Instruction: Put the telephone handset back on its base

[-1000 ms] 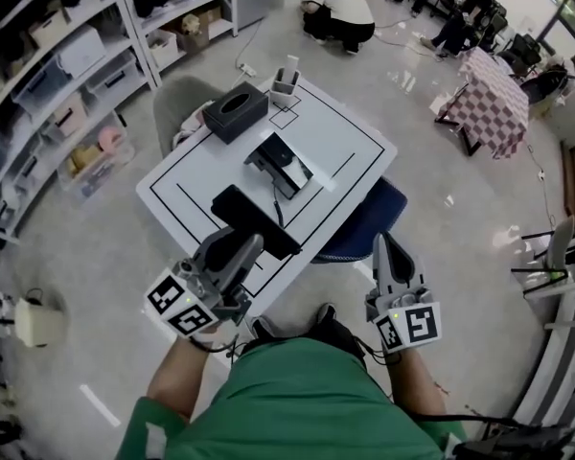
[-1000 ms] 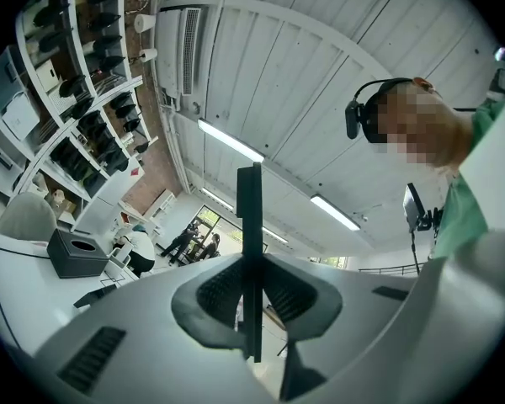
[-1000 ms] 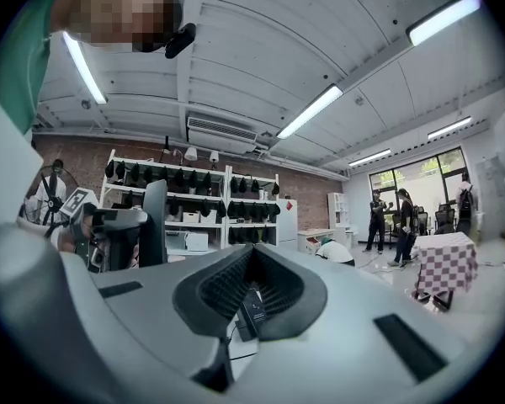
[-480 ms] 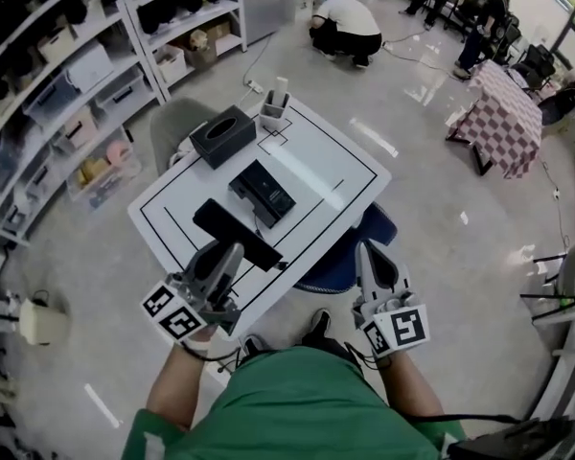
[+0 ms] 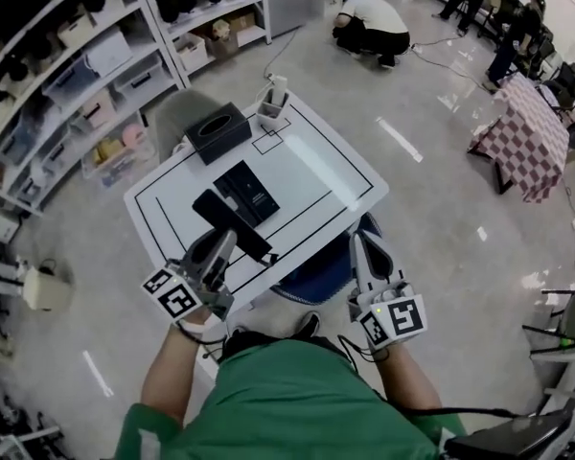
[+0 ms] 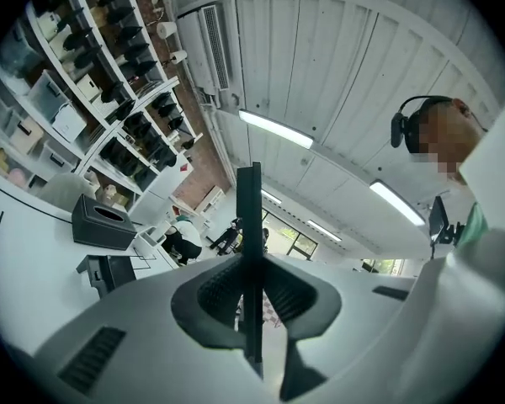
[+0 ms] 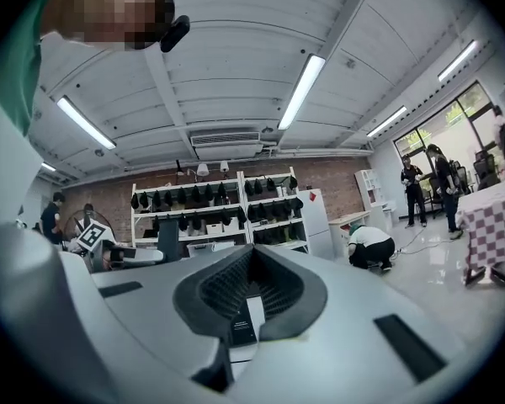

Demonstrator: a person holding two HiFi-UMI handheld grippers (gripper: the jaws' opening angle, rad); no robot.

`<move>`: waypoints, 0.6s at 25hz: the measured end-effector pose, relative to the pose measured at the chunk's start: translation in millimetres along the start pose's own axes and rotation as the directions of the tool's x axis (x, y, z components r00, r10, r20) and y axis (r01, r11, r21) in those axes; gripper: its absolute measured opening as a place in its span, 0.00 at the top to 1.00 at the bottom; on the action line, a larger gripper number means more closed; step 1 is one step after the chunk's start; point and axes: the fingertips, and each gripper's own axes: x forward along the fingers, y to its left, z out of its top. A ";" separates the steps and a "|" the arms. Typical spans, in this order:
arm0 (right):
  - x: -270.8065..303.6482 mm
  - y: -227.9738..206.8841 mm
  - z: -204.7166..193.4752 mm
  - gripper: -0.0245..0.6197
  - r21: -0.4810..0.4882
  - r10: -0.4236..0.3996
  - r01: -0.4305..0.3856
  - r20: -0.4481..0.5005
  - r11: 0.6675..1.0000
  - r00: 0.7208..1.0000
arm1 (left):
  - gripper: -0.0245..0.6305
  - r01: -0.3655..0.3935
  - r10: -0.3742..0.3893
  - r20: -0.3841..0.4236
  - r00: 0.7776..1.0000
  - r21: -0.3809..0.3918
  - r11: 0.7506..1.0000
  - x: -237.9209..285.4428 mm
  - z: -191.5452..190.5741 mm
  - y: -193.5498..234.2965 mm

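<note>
The black telephone handset (image 5: 232,224) hangs over the near part of the white table (image 5: 340,175), held by its near end, with my left gripper (image 5: 222,241) shut on it. In the left gripper view it shows edge-on as a thin dark bar (image 6: 250,251) between the jaws. The black telephone base (image 5: 248,191) lies flat on the table just beyond the handset and shows again as the base (image 6: 109,269) in the left gripper view. My right gripper (image 5: 362,247) hovers off the table's near right edge, jaws together with nothing in them (image 7: 251,297).
A black tissue box (image 5: 216,130) and a white pen holder (image 5: 273,103) stand at the table's far side. A blue chair (image 5: 316,268) is tucked under the near edge. Shelves (image 5: 67,75) line the left, a checkered table (image 5: 532,132) stands at the right, and people crouch at the back.
Both grippers have shifted to the left along the table's near edge. The handset has moved with the left gripper and now sits closer to the base.
</note>
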 end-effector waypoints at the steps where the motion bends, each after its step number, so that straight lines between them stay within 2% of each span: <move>1: 1.4 -5.2 -0.8 0.93 0.008 0.005 -0.005 0.000 1.000 1.000 | 0.84 -0.010 0.010 -0.005 1.000 -0.001 1.000 5.6 -2.1 3.4; 7: 7.7 -21.8 -11.9 0.93 0.040 0.005 -0.004 -0.023 0.999 1.000 | 0.84 -0.057 0.056 -0.019 0.998 -0.026 0.998 26.3 -9.5 34.8; 15: 24.5 -11.9 -21.5 0.93 0.036 -0.066 0.067 -0.049 0.997 0.997 | 0.84 -0.082 0.071 -0.090 0.993 -0.128 0.988 30.3 -27.2 105.4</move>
